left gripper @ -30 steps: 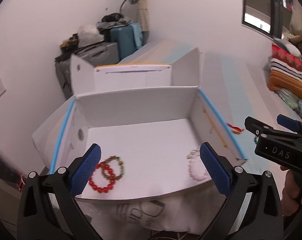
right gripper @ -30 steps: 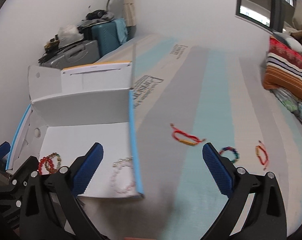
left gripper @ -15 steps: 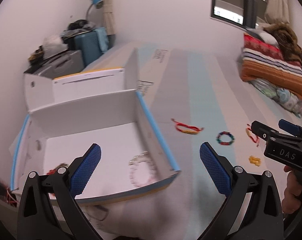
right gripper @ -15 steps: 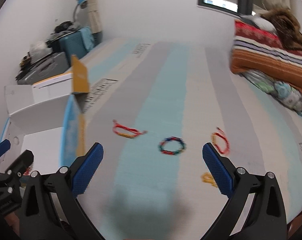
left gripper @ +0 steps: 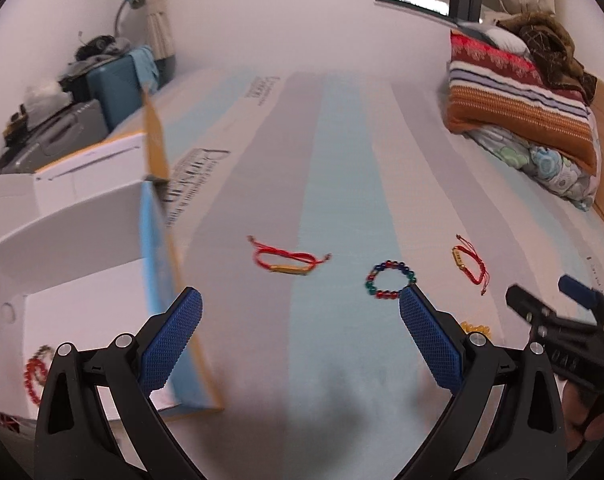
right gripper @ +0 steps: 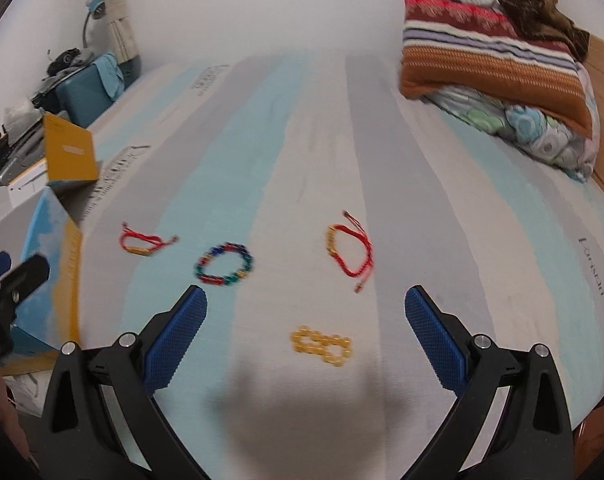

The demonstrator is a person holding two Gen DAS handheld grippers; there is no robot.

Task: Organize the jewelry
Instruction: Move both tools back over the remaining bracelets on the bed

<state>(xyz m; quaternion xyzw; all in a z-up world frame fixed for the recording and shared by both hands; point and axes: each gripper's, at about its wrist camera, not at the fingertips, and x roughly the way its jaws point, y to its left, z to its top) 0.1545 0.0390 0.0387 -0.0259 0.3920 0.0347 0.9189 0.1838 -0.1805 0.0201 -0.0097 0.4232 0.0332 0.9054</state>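
While both views were on the white cardboard box (left gripper: 81, 312) a second ago, they have swung right, so the striped mattress (right gripper: 261, 140) now fills most of each frame and the box sits at the left edge. Left hand-held gripper (left gripper: 299, 336) is spread wide, nothing between its blue textured pads (left gripper: 173, 336); right hand-held gripper (right gripper: 306, 336) likewise released and empty. Four pieces lie loose on the mattress, apart from one another: a red cord bracelet with gold bar (left gripper: 287, 262) nearest the box, a round multicolour bead bracelet (right gripper: 223, 264), a second red cord bracelet with gold beads (right gripper: 348, 250), and a yellow bead bracelet (right gripper: 322, 345) folded into a figure-eight, between the right pads in that view. A red bead bracelet (left gripper: 35, 374) lies inside the box, blurred. Box has light-blue edging and a yellow flap (right gripper: 69, 154). Folded striped blanket (right gripper: 490, 64) sits on the far right of the bed.
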